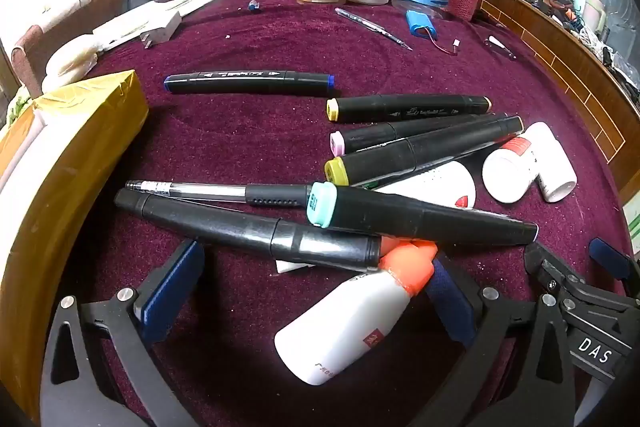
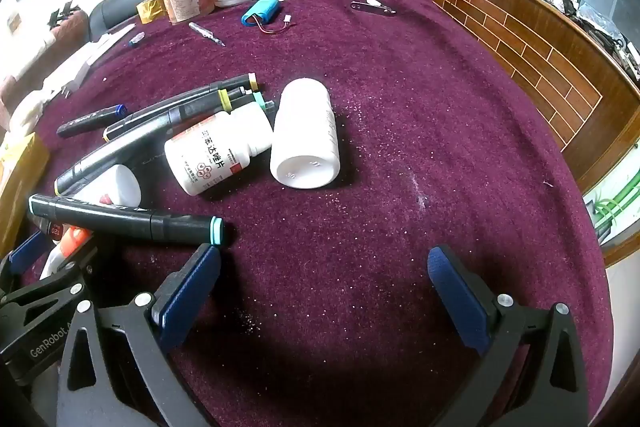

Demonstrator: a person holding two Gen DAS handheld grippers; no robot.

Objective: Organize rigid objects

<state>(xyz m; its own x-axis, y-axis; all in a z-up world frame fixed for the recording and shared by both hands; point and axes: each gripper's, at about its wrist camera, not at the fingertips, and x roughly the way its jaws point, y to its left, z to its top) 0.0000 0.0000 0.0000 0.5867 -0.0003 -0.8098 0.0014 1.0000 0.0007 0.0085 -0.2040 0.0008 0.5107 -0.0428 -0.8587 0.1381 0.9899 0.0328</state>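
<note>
Plainly both grippers [image 1: 308,291] [image 2: 324,283] wide, empty.

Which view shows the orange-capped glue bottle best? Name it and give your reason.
The left wrist view. The glue bottle lies whole between the open left gripper fingers, its orange cap tucked under the markers. The right wrist view shows only a sliver of it at the left edge.

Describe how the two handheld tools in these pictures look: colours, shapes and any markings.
Both tools, left and right, have black frames shaped like open triangles, silver round rivets, and two flat fingers faced with dark blue pads. White lettering reads "DAS" on the right tool and "GenRobot" on the left one. No cables or sleeves show.
</note>
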